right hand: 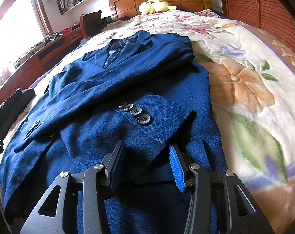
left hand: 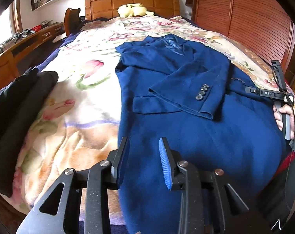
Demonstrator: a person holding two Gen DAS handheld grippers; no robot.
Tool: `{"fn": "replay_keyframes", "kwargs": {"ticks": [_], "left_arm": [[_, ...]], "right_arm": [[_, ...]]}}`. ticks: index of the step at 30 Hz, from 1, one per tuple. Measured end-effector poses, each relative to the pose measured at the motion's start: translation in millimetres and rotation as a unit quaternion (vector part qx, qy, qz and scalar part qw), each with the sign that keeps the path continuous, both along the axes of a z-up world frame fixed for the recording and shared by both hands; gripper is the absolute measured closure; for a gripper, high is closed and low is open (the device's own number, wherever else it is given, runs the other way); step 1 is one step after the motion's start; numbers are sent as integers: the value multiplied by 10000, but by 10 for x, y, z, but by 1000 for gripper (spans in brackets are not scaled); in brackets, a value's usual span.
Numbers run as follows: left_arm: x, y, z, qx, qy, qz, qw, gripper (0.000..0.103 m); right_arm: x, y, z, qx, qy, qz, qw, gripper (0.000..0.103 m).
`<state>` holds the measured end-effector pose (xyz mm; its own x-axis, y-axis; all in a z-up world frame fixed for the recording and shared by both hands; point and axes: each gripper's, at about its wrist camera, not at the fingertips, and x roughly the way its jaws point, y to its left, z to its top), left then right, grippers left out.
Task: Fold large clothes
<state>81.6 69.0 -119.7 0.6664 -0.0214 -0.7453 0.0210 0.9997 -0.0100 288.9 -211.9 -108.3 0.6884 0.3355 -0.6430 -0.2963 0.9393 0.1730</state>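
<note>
A navy blue suit jacket [left hand: 186, 101] lies front-up on the floral blanket [left hand: 79, 101], collar toward the headboard. Both sleeves are folded across its chest; one cuff [left hand: 204, 95] shows several dark buttons. My left gripper [left hand: 143, 143] hovers open over the jacket's lower left edge, with only flat cloth beneath the gap. In the right wrist view the jacket [right hand: 100, 81] fills the middle, and my right gripper [right hand: 146, 146] stands open just short of the buttoned cuff [right hand: 147, 117]. Nothing is pinched between its pads. A hand [left hand: 284, 117] holds the right tool at the jacket's right side.
A pile of dark clothes [left hand: 20, 107] lies on the bed's left edge. A yellow plush toy [left hand: 133, 9] rests against the wooden headboard [left hand: 131, 2]. A desk [left hand: 20, 44] runs along the left wall, and louvred wooden doors [left hand: 245, 19] stand on the right.
</note>
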Motion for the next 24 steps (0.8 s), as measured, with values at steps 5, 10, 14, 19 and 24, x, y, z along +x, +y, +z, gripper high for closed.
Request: {"fn": "replay_keyframes", "kwargs": {"ticks": [5, 10, 14, 19, 24], "left_arm": [[-35, 69, -34, 21, -6, 55, 10000, 69], [-74, 120, -96, -10, 38, 100, 9999, 69], [-109, 150, -160, -68, 137, 114, 9998, 69], [-199, 120, -156, -146, 173, 41, 9997, 69], [-310, 127, -143, -221, 186, 3, 9996, 69]], "right_arm": [[5, 8, 0, -56, -2, -7, 10000, 57], [-2, 58, 11, -247, -30, -40, 9997, 57], [-13, 81, 18, -324, -50, -50, 9994, 57], [-102, 152, 71, -728, -122, -94, 9972, 57], [-468, 222, 212, -1317, -256, -45, 9909, 57]]}}
